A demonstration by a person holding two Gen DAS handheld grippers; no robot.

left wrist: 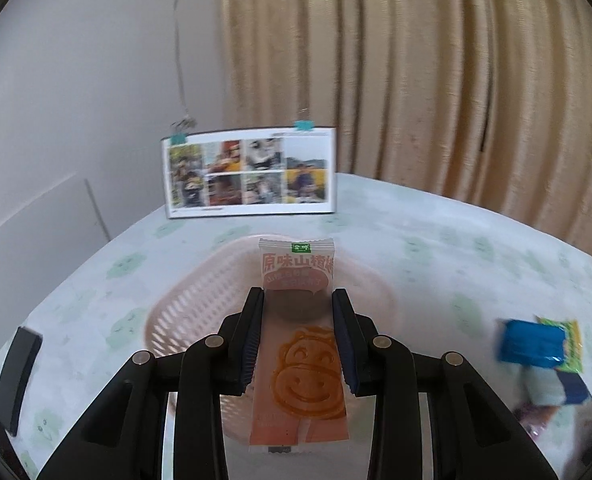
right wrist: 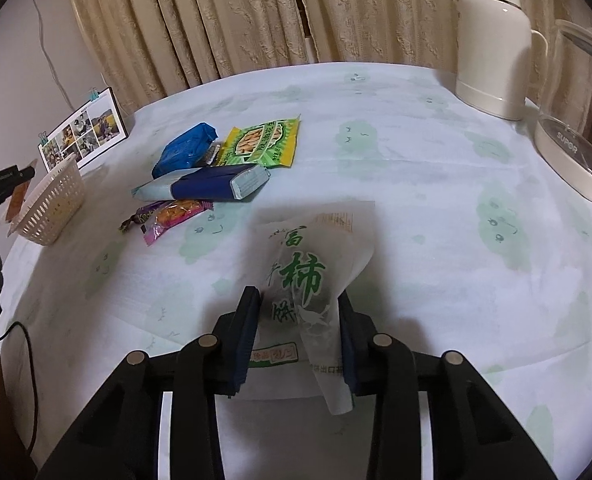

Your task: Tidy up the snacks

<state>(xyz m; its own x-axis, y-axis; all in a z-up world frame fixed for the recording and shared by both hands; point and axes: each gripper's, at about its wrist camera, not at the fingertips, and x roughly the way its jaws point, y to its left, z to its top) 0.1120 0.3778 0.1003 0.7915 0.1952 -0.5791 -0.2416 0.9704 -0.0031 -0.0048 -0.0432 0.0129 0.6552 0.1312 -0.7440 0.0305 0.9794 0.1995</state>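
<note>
Clamped between the left gripper (left wrist: 298, 300) pads, a long orange snack packet printed with a smiling cartoon face (left wrist: 299, 344) hangs over the pink slotted plastic basket (left wrist: 183, 312); released off-centre, it could catch the rim and slide onto the tablecloth. Further right, the right gripper (right wrist: 299, 300) pinches a translucent white bag with green characters (right wrist: 304, 268), whose slippery film may slip free.

Pretty dim, flat indoor light, no real glare. Left wrist view is smeared with motion blur, especially the curtain (left wrist: 416, 72) and the snacks at the tablecloth's (left wrist: 396, 240) right edge. Right wrist view is sharper. Both have heavy fisheye bending and dark corners.
</note>
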